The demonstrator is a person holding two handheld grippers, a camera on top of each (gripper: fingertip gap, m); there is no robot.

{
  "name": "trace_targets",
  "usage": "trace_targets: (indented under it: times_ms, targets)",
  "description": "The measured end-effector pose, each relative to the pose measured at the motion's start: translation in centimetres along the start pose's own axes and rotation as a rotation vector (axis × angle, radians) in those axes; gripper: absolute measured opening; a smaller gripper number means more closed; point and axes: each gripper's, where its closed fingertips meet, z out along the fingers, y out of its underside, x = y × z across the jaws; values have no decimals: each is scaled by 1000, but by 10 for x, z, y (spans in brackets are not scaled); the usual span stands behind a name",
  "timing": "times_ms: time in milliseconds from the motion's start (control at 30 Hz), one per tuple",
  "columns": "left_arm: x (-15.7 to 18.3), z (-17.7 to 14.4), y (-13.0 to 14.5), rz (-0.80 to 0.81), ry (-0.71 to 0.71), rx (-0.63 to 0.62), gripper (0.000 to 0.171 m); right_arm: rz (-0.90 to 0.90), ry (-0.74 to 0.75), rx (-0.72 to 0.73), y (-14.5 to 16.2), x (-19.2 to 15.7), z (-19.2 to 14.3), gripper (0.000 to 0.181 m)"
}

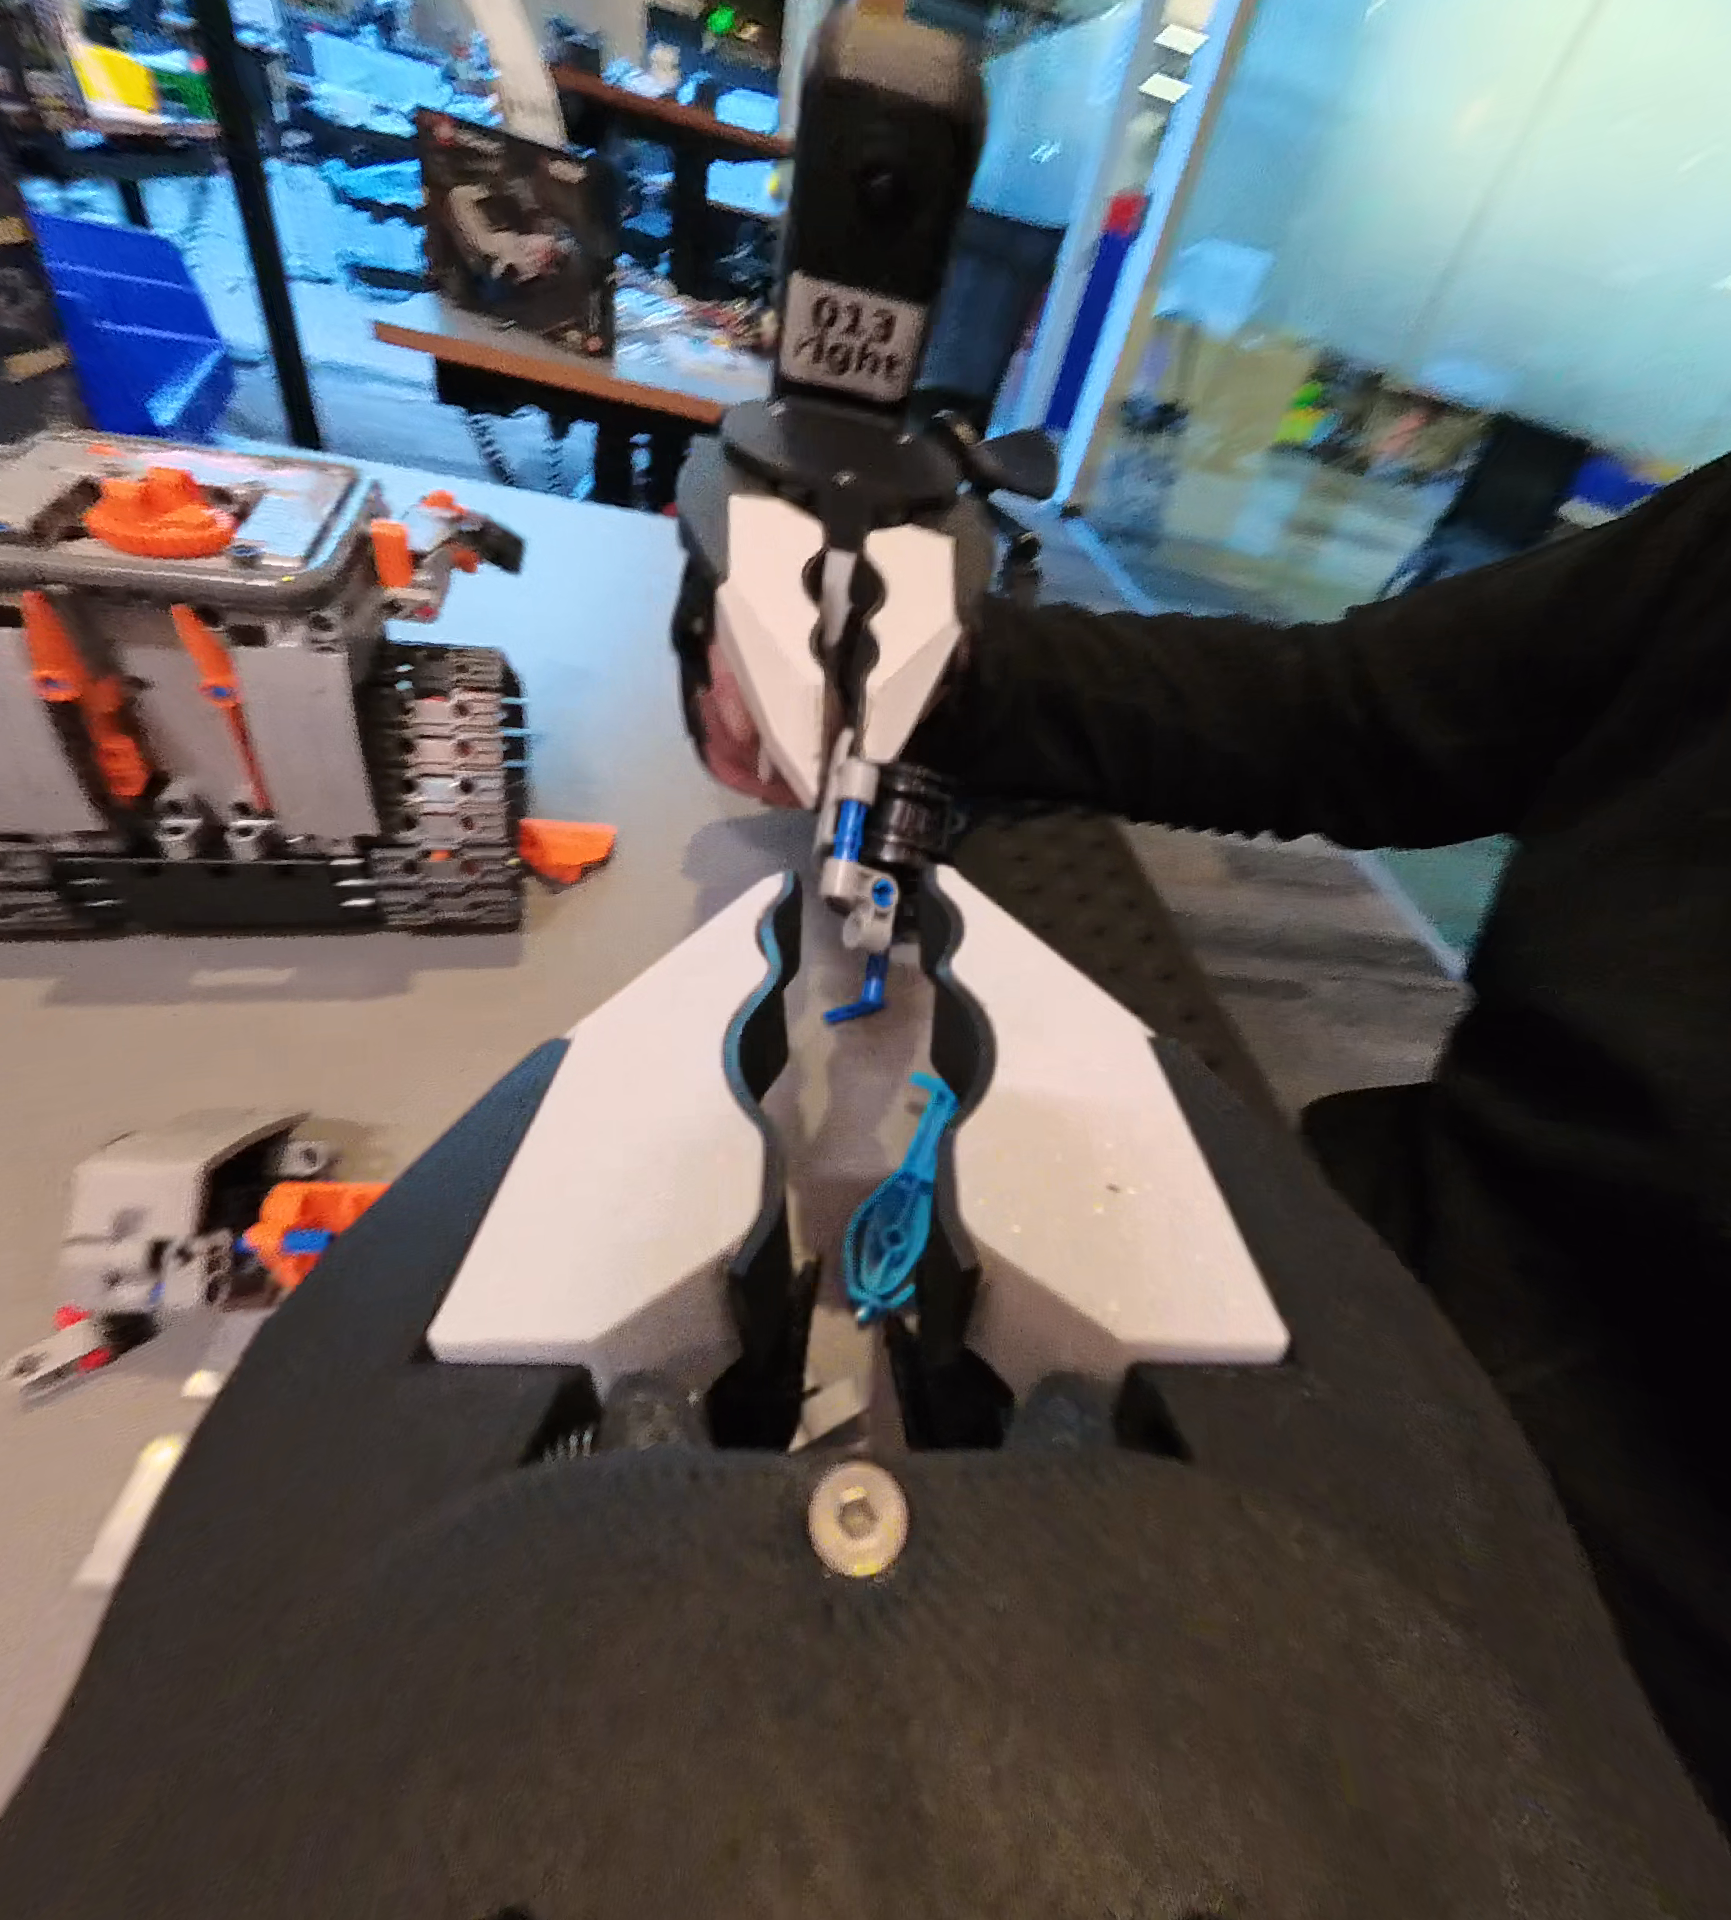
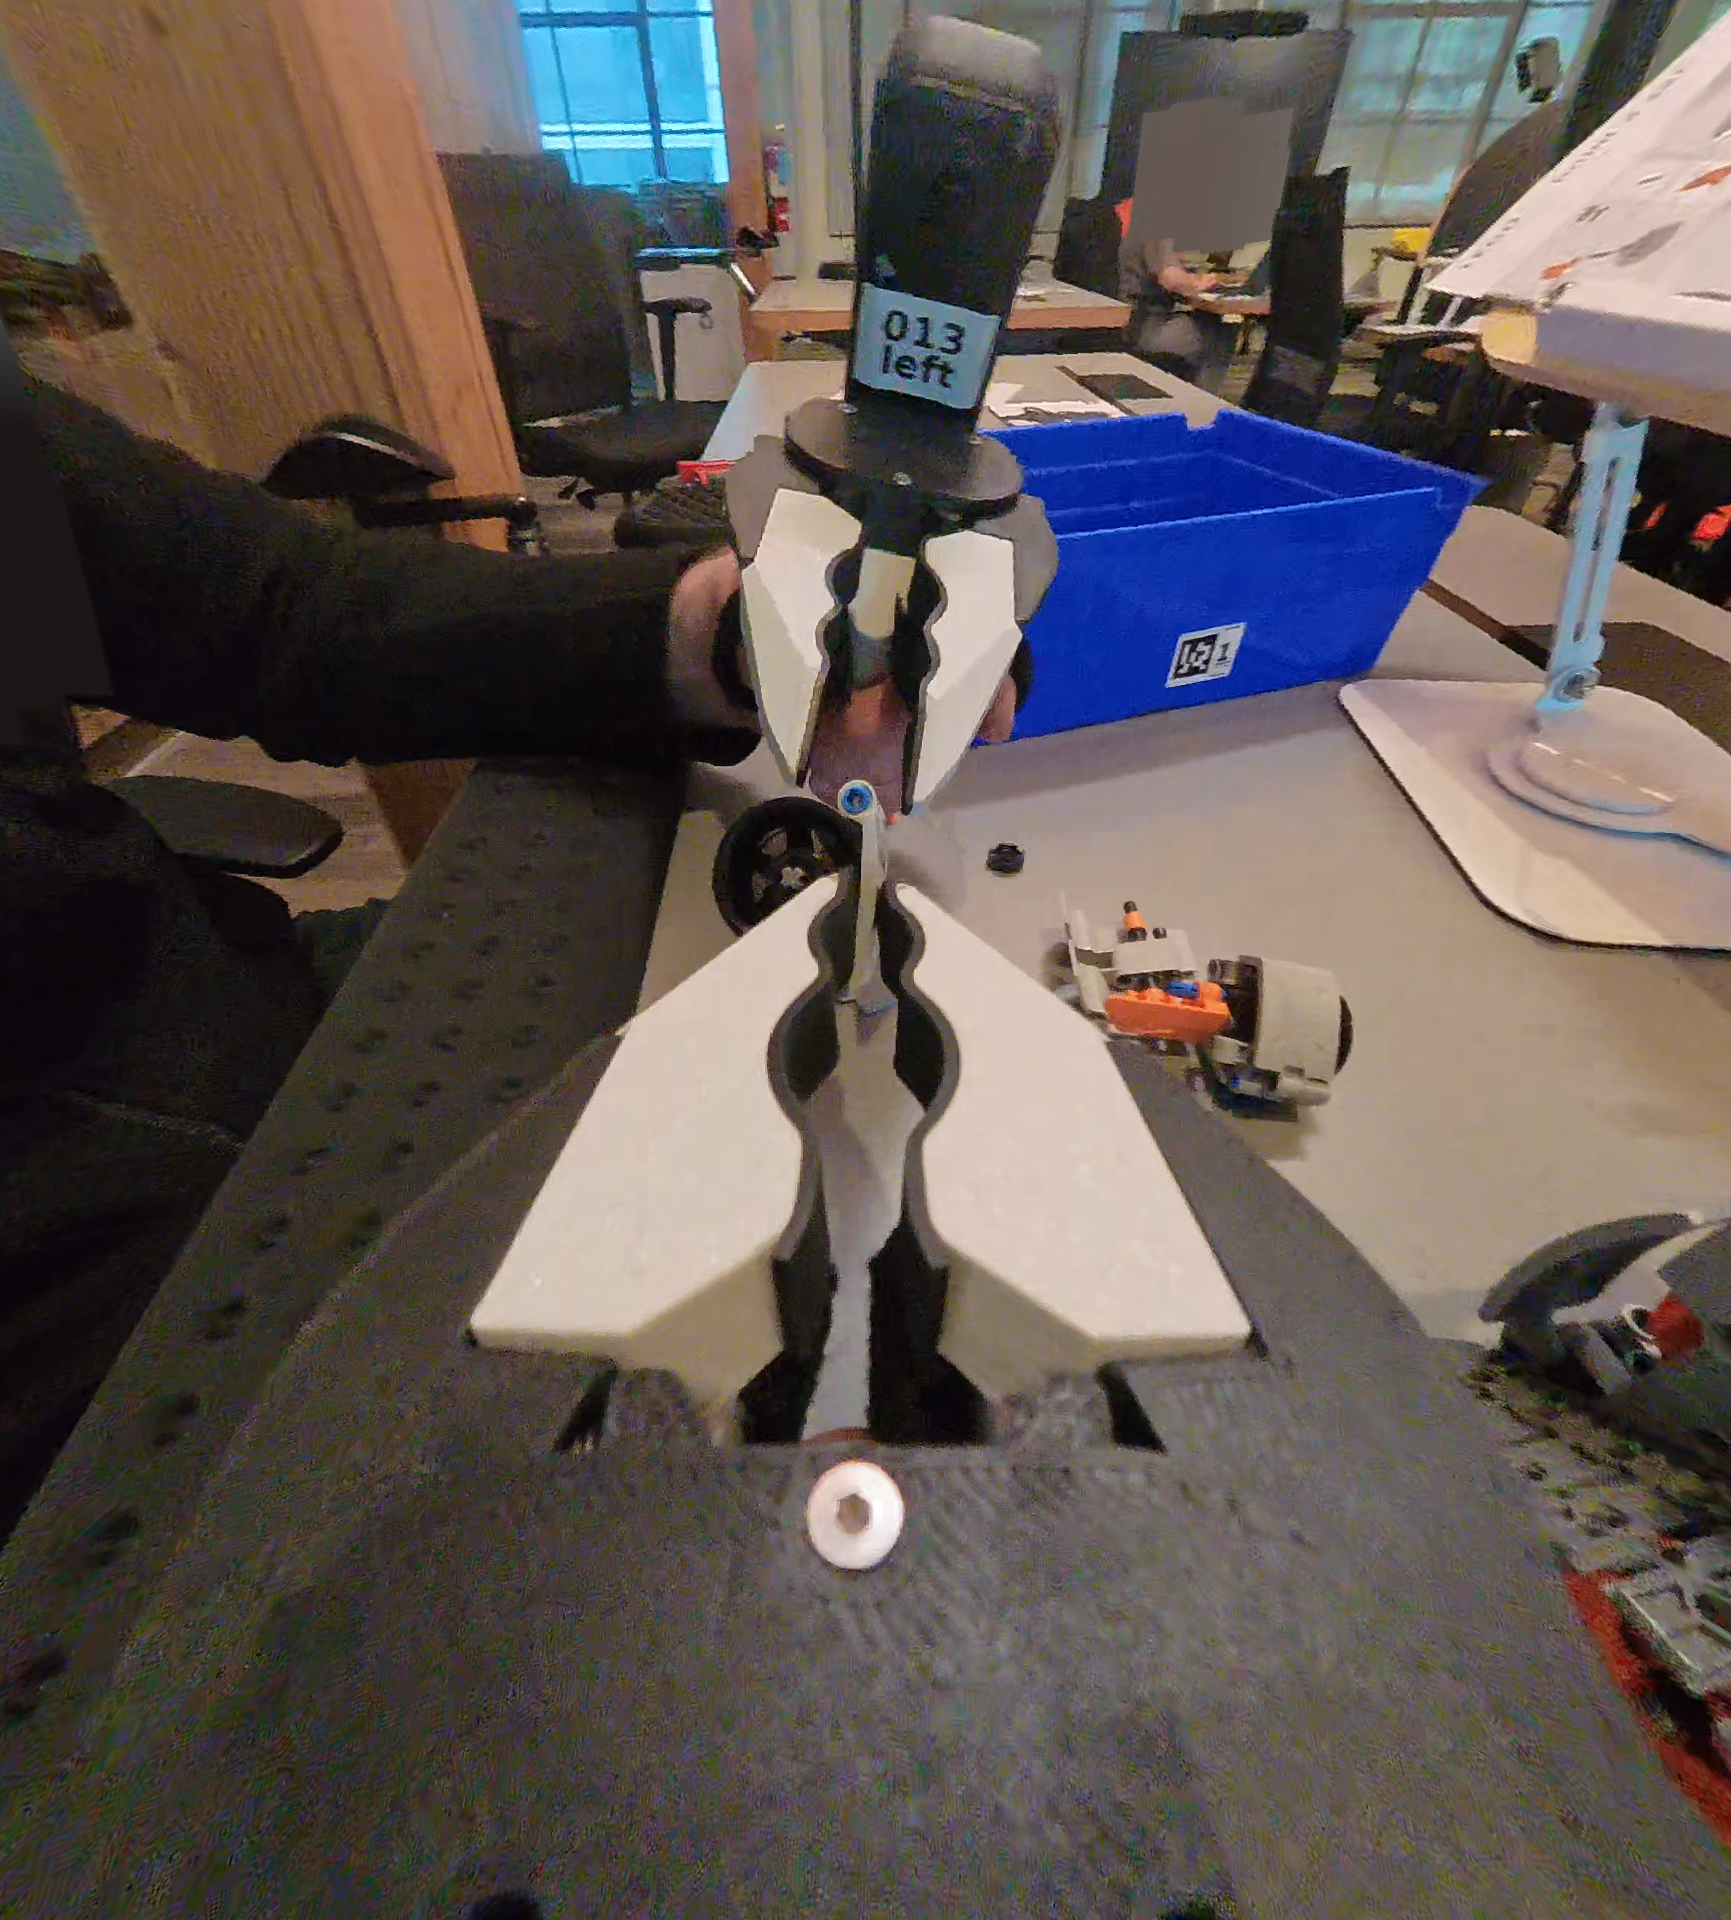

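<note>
My right gripper (image 2: 869, 888) is shut on a thin grey beam (image 2: 866, 935) of a small brick assembly. The assembly has a blue pin (image 2: 856, 798) at its far end and a black wheel (image 2: 783, 873) on one side. My left gripper (image 2: 859, 790) faces it, open, with its fingertips on either side of the pin end. In the left wrist view, the left gripper (image 1: 861, 883) is open around the grey and blue assembly (image 1: 853, 831) and its wheel (image 1: 908, 821), with the right gripper (image 1: 845, 769) beyond it. A light-blue flexible piece (image 1: 892, 1216) lies between the left fingers.
A grey and orange tracked model (image 1: 196, 707) stands on the grey table. A small grey-orange subassembly (image 1: 206, 1216) lies nearby and also shows in the right wrist view (image 2: 1214, 1008). Also here: a blue bin (image 2: 1204, 561), a white stand (image 2: 1588, 790), a small black part (image 2: 1006, 858) and a black perforated board (image 2: 487, 987).
</note>
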Motion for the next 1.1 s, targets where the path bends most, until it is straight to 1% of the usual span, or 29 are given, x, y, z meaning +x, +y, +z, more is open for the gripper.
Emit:
trace_targets:
  times_ms: [67,100,167,233,300,333,500,633,700,733,767,800,833,867,900,1033,1100]
  targets:
    - [9,2,-1,-17,64,10,17,-15,-50,2,0,-9,3,1]
    - [13,5,2,-29,96,2,13,-26,-67,6,0,-12,5,1]
    - [20,12,12,-64,151,-44,8,-46,-80,15,-2,-16,5,1]
    - [22,14,14,-53,154,-50,8,-53,-81,20,-2,-17,4,2]
    - [22,14,10,-55,150,-26,6,-48,-79,25,-3,-16,3,2]
    - [20,15,12,-49,138,-33,5,-54,-70,12,-1,-14,4,2]
    - [3,15,27,17,0,-147,4,-95,23,-128,18,0,3,5]
    - [-10,13,39,99,-131,-276,4,-177,72,-143,12,-5,1,15]
    - [-10,15,41,124,-149,-305,4,-228,84,-215,22,-8,10,19]
    - [-12,16,45,162,-179,-348,4,-248,103,-253,27,-6,13,21]
    - [-15,17,51,206,-204,-397,4,-255,124,-298,35,-2,16,20]
    - [-12,20,55,220,-192,-421,4,-261,131,-337,42,1,17,16]
    - [-11,22,56,228,-197,-428,4,-269,127,-352,45,0,18,14]
    - [-13,22,57,242,-211,-441,4,-272,116,-354,46,-2,19,7]
    - [-13,23,58,247,-209,-450,4,-280,113,-364,48,-3,19,5]
    - [-17,23,60,278,-236,-463,4,-322,135,-431,59,0,20,3]
    - [-19,24,65,301,-249,-485,4,-305,127,-440,64,0,22,2]
